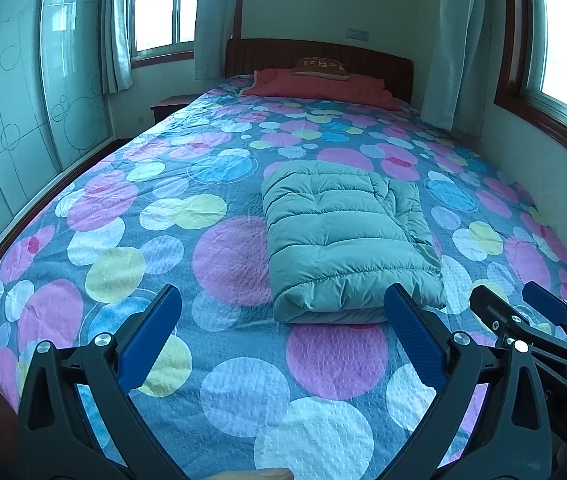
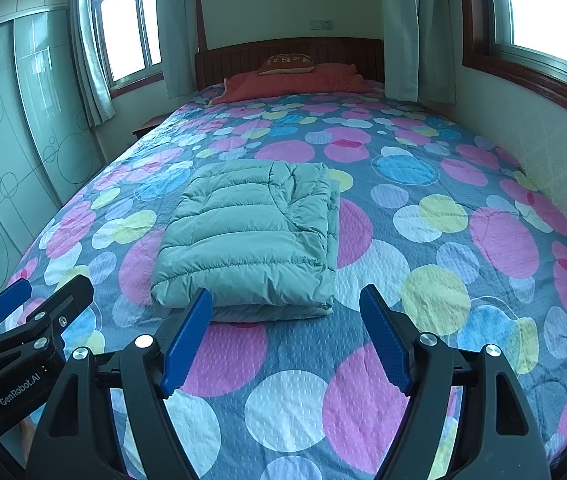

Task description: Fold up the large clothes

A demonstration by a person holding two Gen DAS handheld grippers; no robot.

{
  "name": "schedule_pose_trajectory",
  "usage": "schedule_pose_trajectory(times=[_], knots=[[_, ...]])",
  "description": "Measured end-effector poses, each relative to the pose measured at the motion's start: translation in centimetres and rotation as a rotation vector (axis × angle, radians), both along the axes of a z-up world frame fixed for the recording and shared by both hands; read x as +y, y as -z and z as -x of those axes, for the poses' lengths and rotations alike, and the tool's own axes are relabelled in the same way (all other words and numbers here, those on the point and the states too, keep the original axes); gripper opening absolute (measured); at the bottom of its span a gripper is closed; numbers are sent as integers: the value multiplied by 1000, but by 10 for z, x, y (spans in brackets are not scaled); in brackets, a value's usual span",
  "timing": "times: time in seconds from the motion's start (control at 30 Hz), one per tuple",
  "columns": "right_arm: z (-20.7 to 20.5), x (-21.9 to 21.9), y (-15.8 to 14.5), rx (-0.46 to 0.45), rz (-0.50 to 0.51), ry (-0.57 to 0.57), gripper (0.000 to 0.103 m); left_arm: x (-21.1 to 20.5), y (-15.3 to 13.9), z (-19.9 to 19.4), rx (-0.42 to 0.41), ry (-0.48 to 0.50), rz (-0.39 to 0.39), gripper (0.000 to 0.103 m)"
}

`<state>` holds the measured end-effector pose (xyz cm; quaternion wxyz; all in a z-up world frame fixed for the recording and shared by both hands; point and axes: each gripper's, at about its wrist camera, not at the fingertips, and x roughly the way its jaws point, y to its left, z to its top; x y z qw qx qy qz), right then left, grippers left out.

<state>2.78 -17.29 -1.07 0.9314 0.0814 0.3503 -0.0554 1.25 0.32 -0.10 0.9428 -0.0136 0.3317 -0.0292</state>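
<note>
A pale green puffer jacket [image 1: 347,240] lies folded into a compact rectangle on the bed's dotted cover [image 1: 219,360]; it also shows in the right wrist view [image 2: 251,236]. My left gripper [image 1: 283,304] is open and empty, held above the cover just short of the jacket's near edge. My right gripper [image 2: 287,300] is open and empty, also just short of that edge. The right gripper shows at the right of the left wrist view [image 1: 523,300], and the left gripper at the left of the right wrist view [image 2: 43,288].
A red pillow [image 1: 323,88] and a small brown cushion [image 1: 321,67] lie at the wooden headboard [image 1: 383,64]. A sliding wardrobe [image 1: 23,100] stands to the left. A wall with windows and curtains [image 2: 523,128] runs along the bed's right side.
</note>
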Motion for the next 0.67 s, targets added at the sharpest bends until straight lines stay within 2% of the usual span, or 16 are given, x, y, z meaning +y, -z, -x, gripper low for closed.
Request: schedule_pose_trajectory(times=[0.17, 0.33, 0.5, 0.67], knots=[[0, -3, 6, 5, -4, -3, 75, 1, 3, 0, -7, -2, 3, 101], [-2, -6, 10, 12, -10, -7, 75, 2, 11, -4, 38, -2, 0, 101], [-4, -13, 13, 11, -19, -1, 75, 5, 18, -7, 16, -35, -4, 101], [-11, -32, 24, 22, -21, 36, 75, 13, 35, -24, 71, -44, -14, 101]])
